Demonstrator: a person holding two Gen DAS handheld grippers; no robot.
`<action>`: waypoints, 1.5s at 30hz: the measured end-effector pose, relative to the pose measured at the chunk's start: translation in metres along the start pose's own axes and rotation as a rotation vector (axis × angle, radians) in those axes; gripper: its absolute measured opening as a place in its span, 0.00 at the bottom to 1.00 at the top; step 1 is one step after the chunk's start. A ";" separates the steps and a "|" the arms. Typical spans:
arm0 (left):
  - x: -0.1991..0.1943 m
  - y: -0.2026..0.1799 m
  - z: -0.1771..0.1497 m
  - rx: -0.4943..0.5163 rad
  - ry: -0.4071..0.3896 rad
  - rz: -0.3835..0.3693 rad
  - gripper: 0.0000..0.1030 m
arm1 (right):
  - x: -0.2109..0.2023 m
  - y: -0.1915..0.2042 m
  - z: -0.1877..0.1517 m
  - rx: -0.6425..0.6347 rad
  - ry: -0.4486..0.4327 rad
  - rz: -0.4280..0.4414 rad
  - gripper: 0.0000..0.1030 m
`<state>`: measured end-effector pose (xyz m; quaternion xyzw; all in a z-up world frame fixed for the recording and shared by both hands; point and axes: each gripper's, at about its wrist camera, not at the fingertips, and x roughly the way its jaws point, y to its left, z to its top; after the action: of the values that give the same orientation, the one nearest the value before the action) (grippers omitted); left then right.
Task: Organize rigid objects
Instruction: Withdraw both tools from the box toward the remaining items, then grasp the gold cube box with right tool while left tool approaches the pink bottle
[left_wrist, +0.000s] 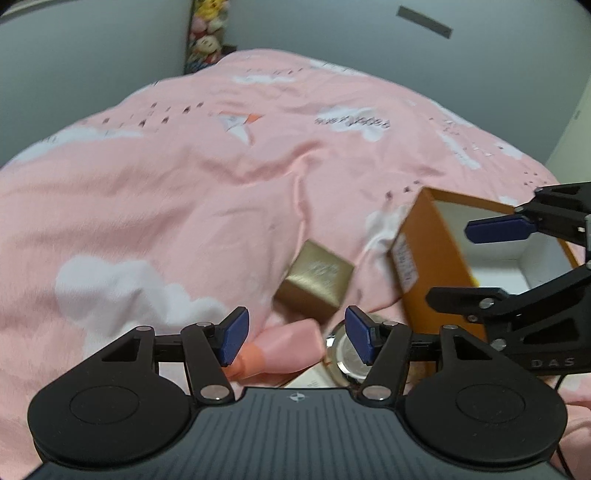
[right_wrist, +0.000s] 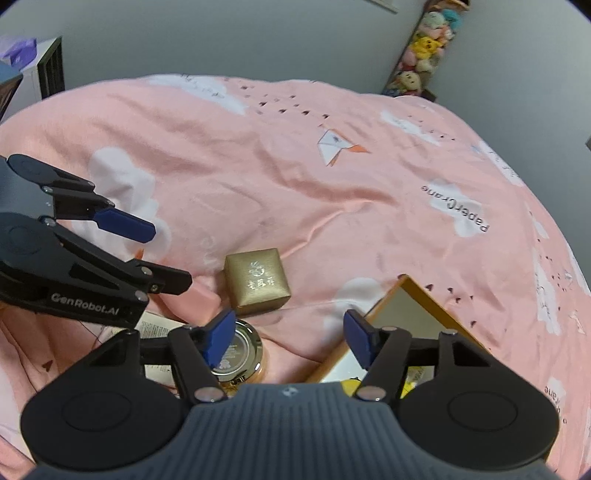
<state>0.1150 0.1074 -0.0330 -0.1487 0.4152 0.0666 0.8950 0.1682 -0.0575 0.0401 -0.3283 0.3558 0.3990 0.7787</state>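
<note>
While both tools are hovering wide and empty over the pink bed cover (right_wrist: 332, 192), the left tool (left_wrist: 295, 338) is aiming at the round jar (right_wrist: 240, 354) beside the gold box (right_wrist: 256, 280). Next, I judge, it needs lowering and closing, then carrying into the orange box (left_wrist: 424, 266), where the right tool (right_wrist: 290, 338) is waiting.

Both views are lit softly and evenly by dim indoor light, so the pink bedspread (left_wrist: 184, 192) shows only faint shadows in its folds and no harsh glare; a small reflection sits on the round metal lid (right_wrist: 236, 350). The left wrist view is smeared by motion blur, most plainly on the gold box (left_wrist: 314, 280) and the orange box (left_wrist: 436, 258), while the right wrist view is sharper. Strong fisheye bending curves the walls and darkens the corners.
</note>
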 end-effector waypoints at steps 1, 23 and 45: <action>0.002 0.004 -0.001 -0.009 0.009 0.003 0.70 | 0.005 0.001 0.002 -0.009 0.010 0.005 0.62; 0.040 0.018 -0.005 0.062 0.141 0.024 0.72 | 0.088 0.009 0.026 -0.204 0.199 0.125 0.64; 0.063 -0.011 -0.020 0.224 0.164 0.114 0.87 | 0.152 0.009 0.047 -0.128 0.260 0.244 0.69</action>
<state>0.1442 0.0903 -0.0905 -0.0290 0.4995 0.0584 0.8639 0.2395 0.0432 -0.0611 -0.3806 0.4645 0.4666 0.6494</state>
